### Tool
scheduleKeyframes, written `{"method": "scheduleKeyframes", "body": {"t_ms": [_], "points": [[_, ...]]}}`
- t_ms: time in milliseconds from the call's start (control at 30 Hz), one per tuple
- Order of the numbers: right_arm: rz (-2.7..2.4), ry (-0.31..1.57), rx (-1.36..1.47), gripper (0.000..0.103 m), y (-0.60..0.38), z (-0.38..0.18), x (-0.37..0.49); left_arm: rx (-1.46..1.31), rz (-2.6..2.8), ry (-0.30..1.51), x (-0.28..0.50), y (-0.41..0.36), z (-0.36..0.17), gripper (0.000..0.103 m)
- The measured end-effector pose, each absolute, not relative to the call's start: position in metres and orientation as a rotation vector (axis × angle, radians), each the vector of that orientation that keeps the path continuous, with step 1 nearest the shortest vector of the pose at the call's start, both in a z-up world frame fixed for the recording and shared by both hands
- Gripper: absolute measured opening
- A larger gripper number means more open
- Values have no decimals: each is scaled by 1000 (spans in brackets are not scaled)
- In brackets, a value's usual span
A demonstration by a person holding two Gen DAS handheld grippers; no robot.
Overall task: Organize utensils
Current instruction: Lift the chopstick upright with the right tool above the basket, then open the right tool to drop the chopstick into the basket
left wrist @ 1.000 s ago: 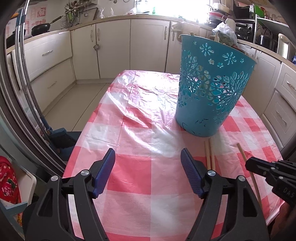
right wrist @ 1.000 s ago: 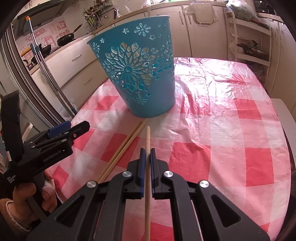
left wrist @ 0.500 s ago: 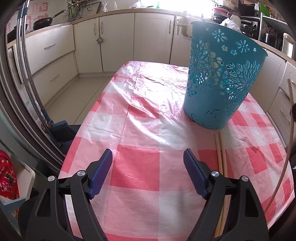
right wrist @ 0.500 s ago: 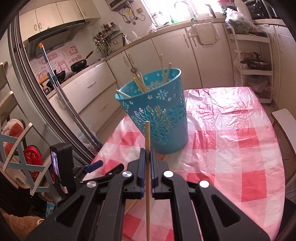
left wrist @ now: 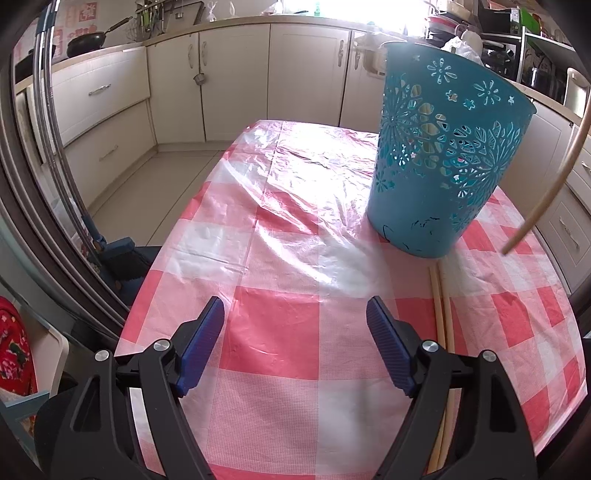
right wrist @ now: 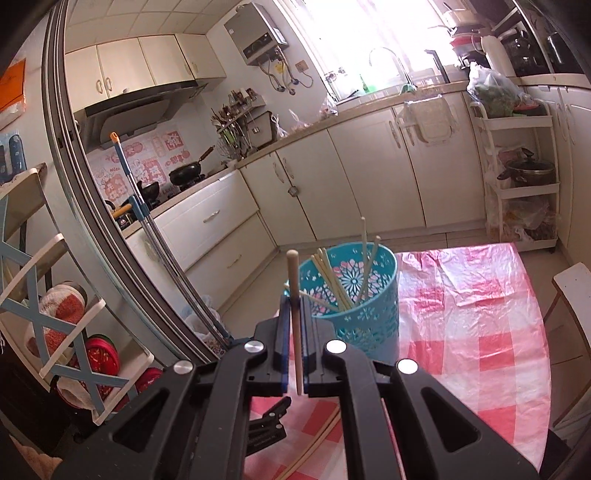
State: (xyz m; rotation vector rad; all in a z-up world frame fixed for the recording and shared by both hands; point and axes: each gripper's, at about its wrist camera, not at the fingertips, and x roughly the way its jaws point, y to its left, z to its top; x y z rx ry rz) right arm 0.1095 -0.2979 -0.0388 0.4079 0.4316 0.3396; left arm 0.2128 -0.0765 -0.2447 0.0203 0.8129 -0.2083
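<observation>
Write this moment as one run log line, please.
right gripper: shut on chopstick, raised | left gripper: open | basket: upright | two chopsticks: on table

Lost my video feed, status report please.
Right gripper shut on wooden chopstick, raised near teal perforated basket. Left gripper open, empty. Two wooden chopsticks on table. Nothing blocking.

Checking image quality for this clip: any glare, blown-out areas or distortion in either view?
Left wrist: sheen on the tablecloth, window blown out, chopstick bowed by fisheye. Right wrist: window overexposed, door frame curved; basket and gripped chopstick sharp.
</observation>
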Motion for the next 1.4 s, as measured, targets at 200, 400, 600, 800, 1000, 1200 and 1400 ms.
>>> {"method": "scheduleKeyframes", "body": {"t_ms": [200,400,600,800,1000,1200,1400], "points": [[365,350,391,6,-304,9,121,20,-208,814,213,-76,-245,76],[307,266,299,6,-301,40,140,15,-209,817,214,-76,-246,76],[199,280,222,6,-296,19,170,8,-212,818,214,-75,-246,76],[140,376,206,6,-296,-28,191,3,-215,818,215,-74,-246,76],[124,442,206,6,-293,-52,197,3,-215,819,215,-74,-246,76],[125,490,213,12,-291,-59,199,4,-215,818,215,-74,-246,76],[114,455,259,31,-295,-59,175,6,-214,817,214,-74,-246,76]]}}
